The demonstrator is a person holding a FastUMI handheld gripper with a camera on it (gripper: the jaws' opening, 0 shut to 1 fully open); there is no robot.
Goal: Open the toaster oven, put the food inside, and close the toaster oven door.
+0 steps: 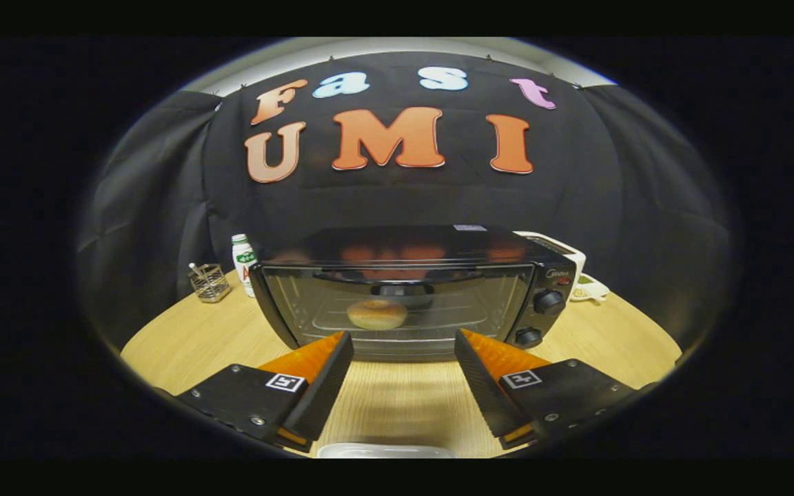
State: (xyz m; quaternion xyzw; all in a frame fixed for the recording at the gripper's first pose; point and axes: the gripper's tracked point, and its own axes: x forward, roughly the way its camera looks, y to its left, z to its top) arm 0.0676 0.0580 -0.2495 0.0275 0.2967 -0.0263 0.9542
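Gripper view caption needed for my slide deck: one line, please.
Open gripper faces the closed toaster oven, a bun visible on the rack behind its glass door.

Wooden table spans booth. Far left: small glass holder with utensils, white bottle with green label just right of it. Far right: white appliance, small white dish near it. White tray at near edge.

The tool hung with its fingers spread wide and nothing between them. Bare desk lay ahead, up to the toaster oven, whose shut door (bun behind the glass) blocked the way. A bottle and a wire basket stood left of it.
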